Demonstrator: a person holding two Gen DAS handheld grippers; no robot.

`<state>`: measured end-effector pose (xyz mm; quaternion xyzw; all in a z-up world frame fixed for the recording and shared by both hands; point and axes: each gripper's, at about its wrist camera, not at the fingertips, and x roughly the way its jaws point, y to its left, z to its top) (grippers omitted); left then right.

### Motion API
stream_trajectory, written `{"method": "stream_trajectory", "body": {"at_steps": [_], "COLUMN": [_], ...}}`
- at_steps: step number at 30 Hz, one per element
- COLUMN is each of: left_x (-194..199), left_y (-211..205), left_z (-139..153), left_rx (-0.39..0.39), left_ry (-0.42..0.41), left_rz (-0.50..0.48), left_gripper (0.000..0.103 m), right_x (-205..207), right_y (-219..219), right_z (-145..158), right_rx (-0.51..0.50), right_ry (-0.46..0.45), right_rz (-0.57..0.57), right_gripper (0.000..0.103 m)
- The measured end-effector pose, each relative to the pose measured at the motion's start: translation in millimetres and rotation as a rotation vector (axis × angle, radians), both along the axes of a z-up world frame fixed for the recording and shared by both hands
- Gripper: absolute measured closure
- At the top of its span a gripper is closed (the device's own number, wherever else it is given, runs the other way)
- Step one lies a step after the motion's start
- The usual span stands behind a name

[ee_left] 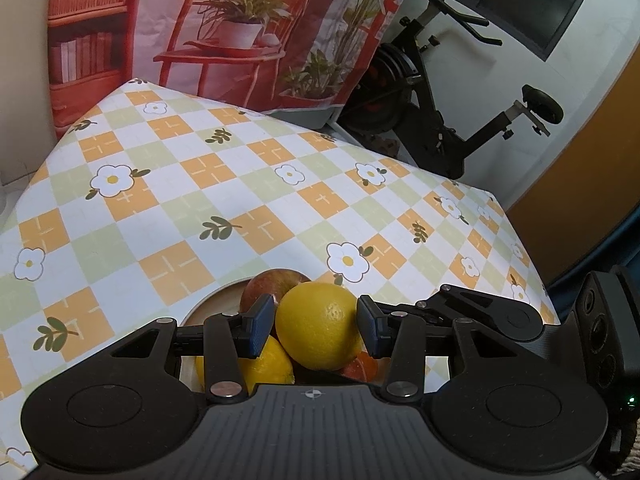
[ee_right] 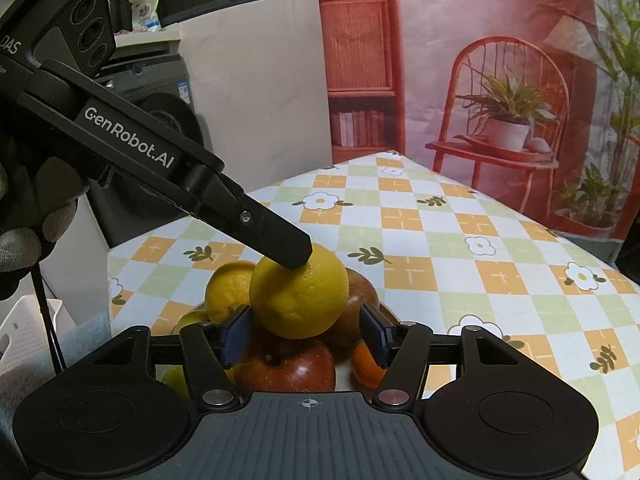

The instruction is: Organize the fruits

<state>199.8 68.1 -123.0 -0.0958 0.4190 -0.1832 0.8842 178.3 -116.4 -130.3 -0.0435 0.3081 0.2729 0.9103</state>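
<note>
The lemon [ee_right: 298,296] had a dimpled, faintly glossy peel; the apple [ee_right: 286,364] was smooth and shiny. The tongs [ee_right: 306,336] were matt black plastic — blue ribbed pads [ee_left: 262,326] — over a smooth printed desk [ee_left: 192,184] cover.

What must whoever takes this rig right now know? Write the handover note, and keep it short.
Left gripper: shut on the top yellow citrus.
Right gripper: open, with the same fruit between its pads.
Fruit: citrus, red apple and small orange are piled on the plate.
Done: fruit looks gathered.
Left: probably settle the top citrus, then release.
</note>
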Motion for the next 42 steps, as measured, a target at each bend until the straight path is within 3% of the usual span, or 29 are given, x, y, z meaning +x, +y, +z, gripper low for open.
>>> {"method": "stream_trajectory", "body": {"at_steps": [12, 18, 20, 26, 34, 42], "left_x": [-7.2, -15.9, -21.5, -42.2, -72.6, -104.5], "left_y": [2.3, 2.0, 4.3, 9.3, 3.7, 4.9], "left_z": [6.9, 17.7, 24.7, 45.3, 61.4, 83.4], "left_rx": [0.012, 0.056, 0.063, 0.09, 0.156, 0.177], "left_ry": [-0.027, -0.068, -0.097, -0.186, -0.255, -0.335], "left_rz": [0.013, 0.035, 0.054, 0.105, 0.131, 0.186], "left_gripper": [0.054, 0.05, 0.034, 0.012, 0.0, 0.0], "right_x": [-6.9, -16.1, -21.2, -39.7, -60.6, -89.4], "right_y": [3.0, -2.9, -9.8, -42.4, -85.6, -104.0], "right_z": [3.6, 9.4, 13.0, 27.8, 44.9, 73.0], "right_rx": [-0.014, -0.016, -0.007, 0.062, 0.171, 0.179], "right_ry": [-0.01, -0.02, -0.027, -0.06, -0.053, -0.077], "right_rz": [-0.002, -0.033, -0.063, -0.221, -0.429, -0.581], "right_gripper": [0.042, 0.031, 0.025, 0.004, 0.0, 0.0]}}
